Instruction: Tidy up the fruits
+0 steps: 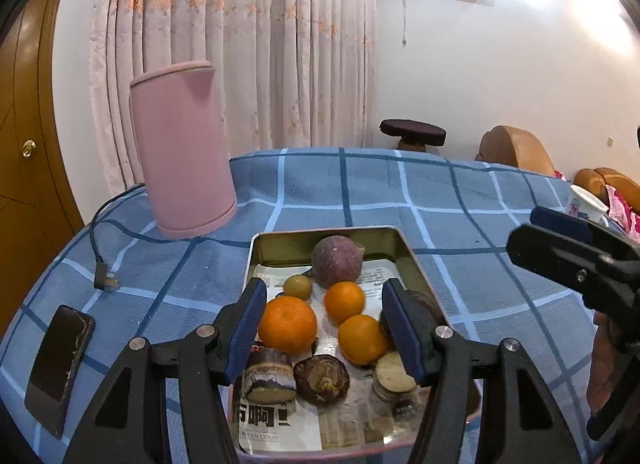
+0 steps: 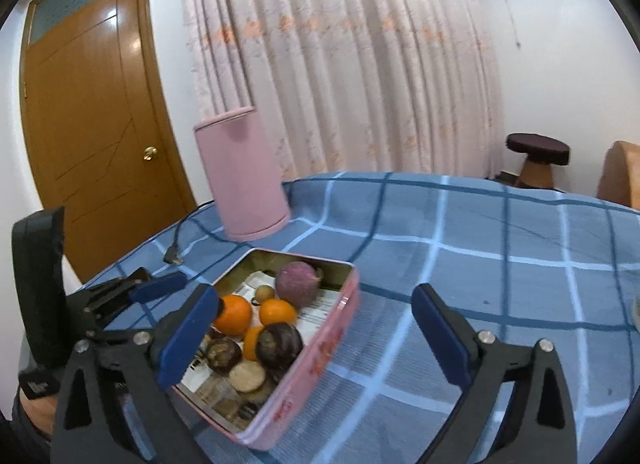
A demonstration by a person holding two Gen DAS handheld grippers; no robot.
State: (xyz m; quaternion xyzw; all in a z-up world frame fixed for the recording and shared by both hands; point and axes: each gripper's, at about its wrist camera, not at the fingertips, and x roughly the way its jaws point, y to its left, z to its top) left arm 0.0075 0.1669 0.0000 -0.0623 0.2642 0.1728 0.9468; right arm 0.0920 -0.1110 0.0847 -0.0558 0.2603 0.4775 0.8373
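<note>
A pink metal tin (image 1: 416, 264) (image 2: 320, 348) on the blue checked tablecloth holds three oranges (image 1: 287, 324) (image 2: 234, 314), a large purple fruit (image 1: 337, 262) (image 2: 298, 283), a small green-brown fruit (image 1: 297, 286), dark mangosteens (image 1: 322, 380) (image 2: 279, 346) and cut pieces (image 1: 270, 378). My left gripper (image 1: 324, 328) is open above the tin, its fingers either side of the oranges, holding nothing. My right gripper (image 2: 316, 344) is open over the tin's right wall; it also shows in the left wrist view (image 1: 572, 252).
A tall pink cylinder (image 1: 182, 151) (image 2: 244, 175) stands behind the tin. A cable with plug (image 1: 106, 282) (image 2: 174, 258) and a dark phone (image 1: 60, 364) lie left. A white cup (image 1: 586, 203) is at the far right. A stool (image 1: 412, 133) stands beyond the table.
</note>
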